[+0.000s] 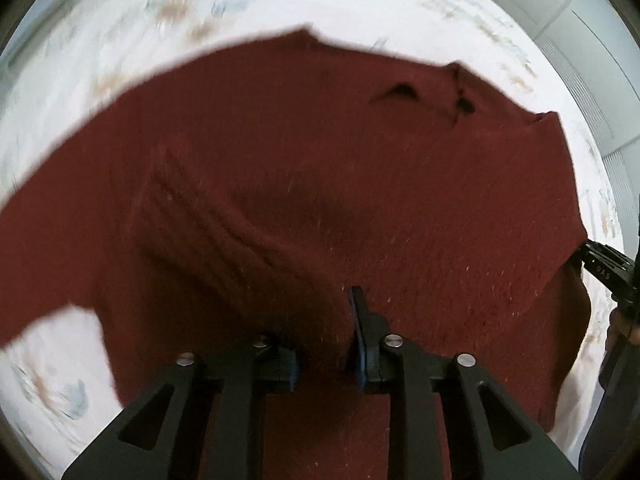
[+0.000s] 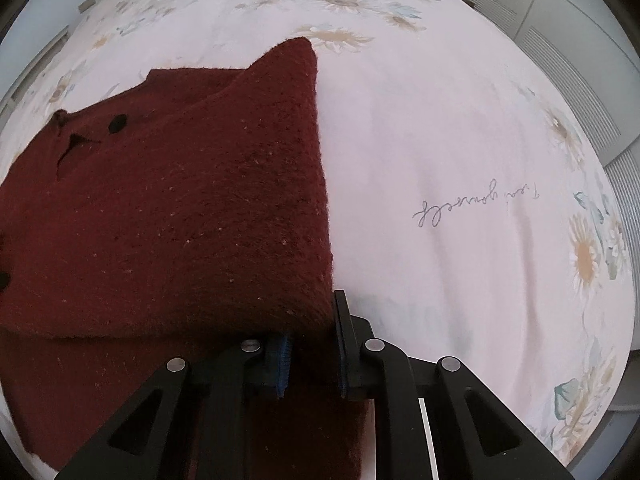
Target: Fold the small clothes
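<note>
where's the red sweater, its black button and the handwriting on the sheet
red sweater (image 2: 180, 208): right wrist view, middle of the knit panel
black button (image 2: 118, 123): right wrist view, button's centre
handwriting (image 2: 476, 203): right wrist view, middle of the script

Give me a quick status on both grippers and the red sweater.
Left gripper shut on red sweater. Right gripper shut on its edge. Sweater partly lifted off floral bedsheet. Nothing in the way.
</note>
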`<state>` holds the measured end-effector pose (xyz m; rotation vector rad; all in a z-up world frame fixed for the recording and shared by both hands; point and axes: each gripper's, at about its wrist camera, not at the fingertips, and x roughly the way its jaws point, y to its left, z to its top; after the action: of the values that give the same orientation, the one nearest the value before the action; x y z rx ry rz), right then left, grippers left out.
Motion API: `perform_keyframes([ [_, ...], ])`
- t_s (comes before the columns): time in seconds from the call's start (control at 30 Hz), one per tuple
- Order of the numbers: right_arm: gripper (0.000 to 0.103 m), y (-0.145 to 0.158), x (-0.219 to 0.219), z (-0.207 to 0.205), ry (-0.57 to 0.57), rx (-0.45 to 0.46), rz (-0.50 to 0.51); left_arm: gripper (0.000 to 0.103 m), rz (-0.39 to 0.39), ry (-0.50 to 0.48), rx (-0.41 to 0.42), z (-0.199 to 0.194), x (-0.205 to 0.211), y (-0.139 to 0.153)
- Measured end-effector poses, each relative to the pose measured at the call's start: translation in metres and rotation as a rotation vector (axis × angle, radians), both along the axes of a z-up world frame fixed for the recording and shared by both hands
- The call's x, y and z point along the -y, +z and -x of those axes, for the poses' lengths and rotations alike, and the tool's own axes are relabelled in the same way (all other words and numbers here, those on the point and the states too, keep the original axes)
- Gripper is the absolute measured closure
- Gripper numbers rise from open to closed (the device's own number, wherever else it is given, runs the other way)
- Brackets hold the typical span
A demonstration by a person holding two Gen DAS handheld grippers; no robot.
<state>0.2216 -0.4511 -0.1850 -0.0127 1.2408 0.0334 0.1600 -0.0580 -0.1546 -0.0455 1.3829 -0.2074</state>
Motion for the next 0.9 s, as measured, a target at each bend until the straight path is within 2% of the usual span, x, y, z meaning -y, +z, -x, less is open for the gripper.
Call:
perform_keyframes([
  [0.07, 0.085, 0.000, 0.000, 0.000, 0.003, -0.004, 0.000, 0.074, 0.025, 0.016, -0.034, 0.005, -0.008, -0.007],
  [0.13, 0.084, 0.001, -0.001, 0.001, 0.009, -0.004, 0.005, 0.058, 0.025, 0.026, -0.041, 0.005, -0.018, -0.005],
  [0.17, 0.083, 0.002, 0.000, 0.003, 0.010, -0.004, 0.007, 0.053, 0.015, 0.028, -0.039, 0.007, -0.024, -0.003],
  [0.23, 0.080, 0.006, -0.001, 0.010, 0.007, -0.001, 0.011, 0.029, -0.009, 0.039, -0.028, 0.008, -0.034, 0.000],
  [0.27, 0.074, 0.007, -0.001, 0.011, 0.004, -0.001, 0.014, 0.022, -0.011, 0.049, -0.016, 0.009, -0.040, 0.012],
  [0.3, 0.072, 0.009, -0.001, 0.013, -0.002, 0.001, 0.018, 0.009, -0.010, 0.057, -0.003, 0.007, -0.045, 0.015],
  [0.33, 0.066, 0.010, 0.000, 0.014, -0.007, 0.002, 0.019, 0.001, -0.011, 0.070, 0.016, 0.004, -0.054, 0.020],
  [0.37, 0.055, 0.013, 0.001, 0.017, -0.011, 0.006, 0.019, 0.001, -0.010, 0.086, 0.040, 0.002, -0.061, 0.025],
  [0.43, 0.041, 0.019, 0.002, 0.022, -0.012, 0.016, 0.018, 0.001, -0.013, 0.103, 0.065, -0.004, -0.069, 0.031],
  [0.57, 0.039, 0.032, 0.009, 0.034, -0.021, 0.032, 0.023, 0.001, -0.003, 0.128, 0.055, -0.025, -0.080, 0.025],
  [0.7, 0.037, 0.037, 0.016, 0.045, -0.025, 0.029, 0.020, 0.001, 0.000, 0.163, -0.047, -0.033, -0.093, 0.002],
  [0.77, 0.037, 0.037, 0.017, 0.045, -0.021, 0.024, 0.031, 0.001, -0.015, 0.165, -0.070, -0.037, -0.088, -0.009],
  [0.9, 0.037, 0.033, 0.022, 0.044, -0.030, 0.014, 0.040, 0.002, -0.058, 0.162, -0.058, -0.042, -0.069, -0.018],
])
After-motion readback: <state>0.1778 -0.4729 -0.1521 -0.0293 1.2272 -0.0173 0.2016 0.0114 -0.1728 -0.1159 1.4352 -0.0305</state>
